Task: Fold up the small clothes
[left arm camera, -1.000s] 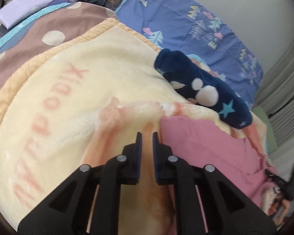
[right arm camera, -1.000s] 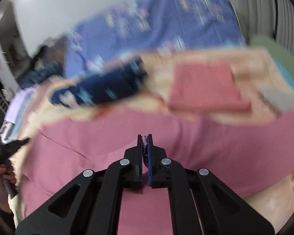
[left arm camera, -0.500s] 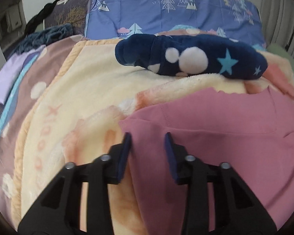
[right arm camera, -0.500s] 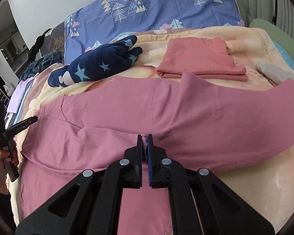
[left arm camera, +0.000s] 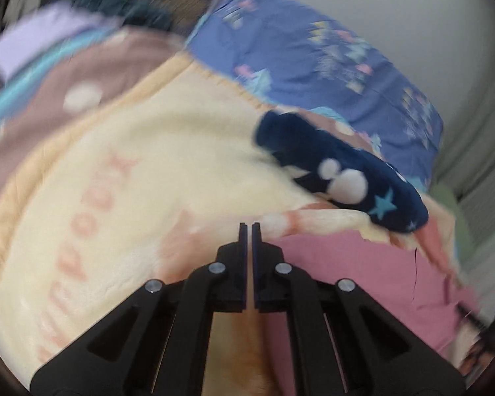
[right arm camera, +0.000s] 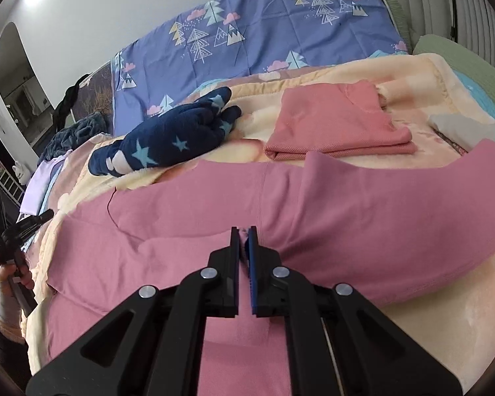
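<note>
The pink garment (right arm camera: 313, 204) lies spread on the cream blanket (right arm camera: 445, 313), just in front of the folded coral top (right arm camera: 333, 125); the right claw (right arm camera: 244, 244) is clenched on a pinch of it; the left claw (left arm camera: 247, 231) is clenched on nothing, at its corner; lifting one-handed could let the fold skew and bunch.
</note>
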A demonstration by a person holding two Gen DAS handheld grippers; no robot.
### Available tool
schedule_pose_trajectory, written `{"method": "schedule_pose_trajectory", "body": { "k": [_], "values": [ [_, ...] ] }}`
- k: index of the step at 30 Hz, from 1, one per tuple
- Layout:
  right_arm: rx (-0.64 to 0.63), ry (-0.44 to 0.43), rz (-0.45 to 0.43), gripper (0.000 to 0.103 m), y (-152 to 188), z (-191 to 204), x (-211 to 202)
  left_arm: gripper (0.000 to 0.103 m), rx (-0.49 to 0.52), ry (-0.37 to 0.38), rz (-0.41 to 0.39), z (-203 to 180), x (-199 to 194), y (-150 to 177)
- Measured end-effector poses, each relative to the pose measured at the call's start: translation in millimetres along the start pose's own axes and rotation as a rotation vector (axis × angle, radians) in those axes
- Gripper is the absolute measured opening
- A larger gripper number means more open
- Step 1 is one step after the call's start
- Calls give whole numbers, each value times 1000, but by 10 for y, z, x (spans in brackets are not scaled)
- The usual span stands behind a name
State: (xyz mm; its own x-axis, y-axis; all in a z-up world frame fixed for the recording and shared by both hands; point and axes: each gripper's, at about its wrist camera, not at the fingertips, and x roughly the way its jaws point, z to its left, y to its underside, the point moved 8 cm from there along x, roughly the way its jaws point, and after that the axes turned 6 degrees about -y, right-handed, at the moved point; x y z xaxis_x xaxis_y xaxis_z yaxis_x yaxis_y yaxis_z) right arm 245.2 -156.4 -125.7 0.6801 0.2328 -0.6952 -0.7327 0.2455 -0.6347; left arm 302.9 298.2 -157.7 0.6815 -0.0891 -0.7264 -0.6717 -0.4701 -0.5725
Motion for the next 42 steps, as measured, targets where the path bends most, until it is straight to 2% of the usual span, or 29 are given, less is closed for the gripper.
{"method": "schedule_pose_trajectory", "body": {
  "k": [2, 4, 6, 7, 11, 16, 18, 20, 22, 23, 24, 25, 27, 29, 30, 32, 33, 35, 37, 39, 42],
  "values": [
    [19, 33, 48, 4, 25, -75, 156, 3, -36, 55, 9, 62, -12, 75],
    [74, -5, 81, 4, 105, -114, 219, 10, 41, 73, 16, -52, -67, 191],
    [61, 2, 84, 4, 152, -108, 208, 34, 150, 52, 25, -219, -104, 318],
    [48, 10, 84, 4, 167, -94, 195, 38, 204, 46, 28, -327, -122, 390],
    [4, 21, 75, 5, 194, -45, 72, 43, 341, 46, 8, -591, -313, 653],
    [-81, 48, 68, 5, 218, 4, -40, 47, 552, 64, -40, -747, -832, 1136],
    [-91, 51, 71, 5, 227, 13, -44, 56, 658, 20, -50, -751, -950, 1334],
    [-90, 49, 72, 5, 228, 28, -33, 59, 770, -72, -49, -717, -934, 1523],
    [-84, 44, 74, 5, 228, 37, -9, 58, 841, -225, -53, -641, -757, 1574],
    [-77, 42, 74, 5, 232, 40, 6, 51, 855, -292, -65, -604, -665, 1544],
    [-69, 38, 74, 5, 234, 45, 17, 34, 843, -353, -80, -556, -591, 1475],
    [-56, 32, 70, 5, 230, 53, 24, 31, 783, -383, -77, -508, -561, 1398],
    [-26, 28, 33, 4, 198, 44, -34, 27, 666, -349, -86, -445, -674, 1333],
    [-4, 46, 4, 4, 168, -14, -111, 27, 669, -380, -119, -356, -766, 1361],
    [2, 51, 8, 4, 174, -55, -114, 30, 673, -394, -114, -299, -767, 1396],
    [6, 87, 45, 4, 225, -190, -66, 33, 664, -375, -80, -194, -758, 1492],
    [15, 86, 67, 4, 259, -252, -29, 38, 655, -362, -86, -187, -793, 1500],
    [78, 34, 104, 4, 336, -360, 17, 41, 648, -345, -101, -225, -939, 1492],
    [98, -7, 88, 4, 336, -377, -37, 41, 648, -298, -106, -310, -1096, 1476],
    [61, -36, 64, 5, 290, -302, -104, 41, 637, -240, -115, -441, -1215, 1432],
    [-6, -75, 92, 5, 267, -132, -104, 41, 618, -162, -136, -695, -1248, 1272]
  ]
}}
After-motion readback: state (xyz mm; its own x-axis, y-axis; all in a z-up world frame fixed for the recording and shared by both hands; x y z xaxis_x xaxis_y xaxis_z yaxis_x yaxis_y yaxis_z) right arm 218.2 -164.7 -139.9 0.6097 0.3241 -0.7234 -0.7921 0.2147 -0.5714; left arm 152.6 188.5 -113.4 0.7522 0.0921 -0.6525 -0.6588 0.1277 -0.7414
